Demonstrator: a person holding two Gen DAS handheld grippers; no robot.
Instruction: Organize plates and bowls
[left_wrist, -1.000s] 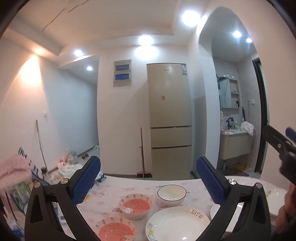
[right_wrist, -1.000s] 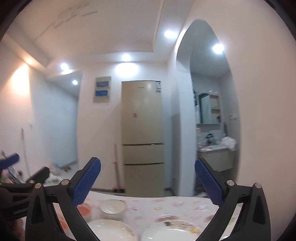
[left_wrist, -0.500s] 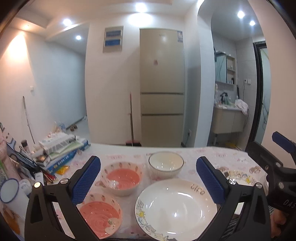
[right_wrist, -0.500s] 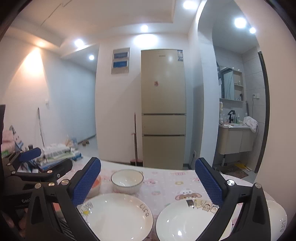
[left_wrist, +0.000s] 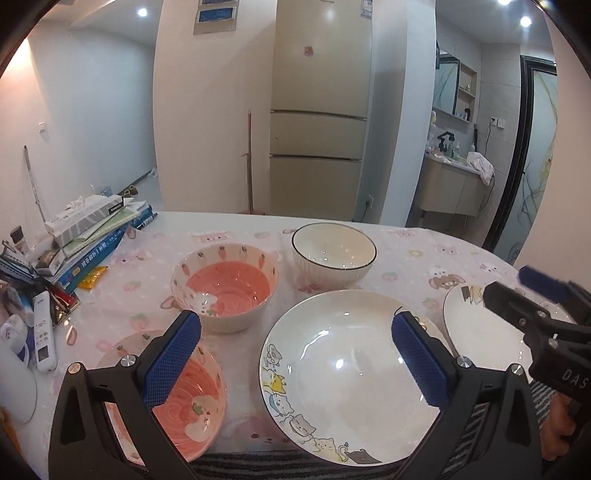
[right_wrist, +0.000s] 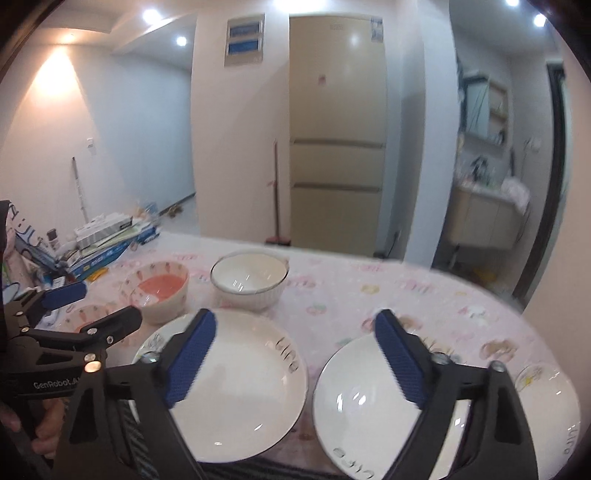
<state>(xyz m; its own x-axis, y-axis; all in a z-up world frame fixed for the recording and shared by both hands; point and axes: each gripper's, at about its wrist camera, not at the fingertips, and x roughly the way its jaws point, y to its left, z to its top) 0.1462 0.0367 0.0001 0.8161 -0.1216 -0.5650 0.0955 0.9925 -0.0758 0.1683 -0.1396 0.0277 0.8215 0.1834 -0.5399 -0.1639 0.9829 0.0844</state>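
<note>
Left wrist view: your left gripper (left_wrist: 295, 354) is open over the cat plate (left_wrist: 347, 376), nothing held | pink bowls (left_wrist: 225, 286) left of this plate, white bowl (left_wrist: 334, 254) behind it | right gripper (right_wrist: 295, 360) empty, jaws just narrowed | both views dipped to the table (left_wrist: 424, 254).

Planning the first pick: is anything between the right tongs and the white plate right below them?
Nothing visible. The right tongs hang open over the white plate, with only air between; the cat plate lies beside it, apart.
</note>
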